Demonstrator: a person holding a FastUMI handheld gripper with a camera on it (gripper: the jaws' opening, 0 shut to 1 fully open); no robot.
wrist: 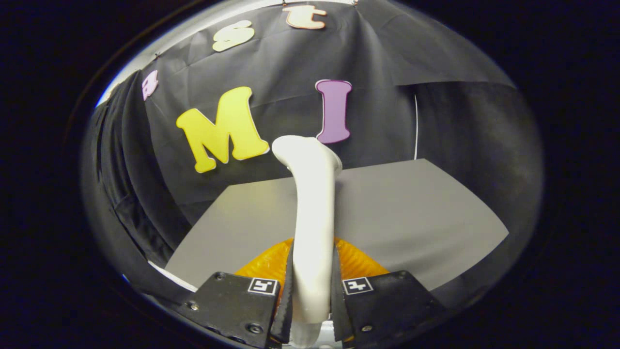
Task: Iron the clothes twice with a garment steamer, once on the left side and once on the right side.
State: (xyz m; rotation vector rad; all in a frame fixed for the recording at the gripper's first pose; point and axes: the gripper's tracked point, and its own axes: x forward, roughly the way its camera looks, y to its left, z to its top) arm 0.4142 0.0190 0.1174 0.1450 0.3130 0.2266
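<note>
Here is the white, smooth plastic garment steamer, standing up between the gripper's fingers and rising well beyond them. Its long handle narrows where the fingers meet it, then climbs and bends over to the left at the far end, finishing in a rounded head that sits against the dark cloth wall behind. The fingers are closed onto that handle, one ridged pad pressing its left side and the other pressing its right side, so the steamer is clamped firmly near its lower part.

Just under the steamer, close in behind the fingers, there is an orange ribbed fabric garment, spreading out on both sides of the handle. It shows as a low rounded patch, with fine ridges running across it, and the finger bodies hide its near edge. How far it reaches toward us cannot be told.

The garment lies on a flat grey surface, which runs away to the far side and ends in a straight edge against the cloth wall. The surface is broader on the right than on the left. On the right, a thin pale cord or line hangs straight down the wall to that far edge. On the left, the cloth hangs in dark folds down beside the surface.
</note>
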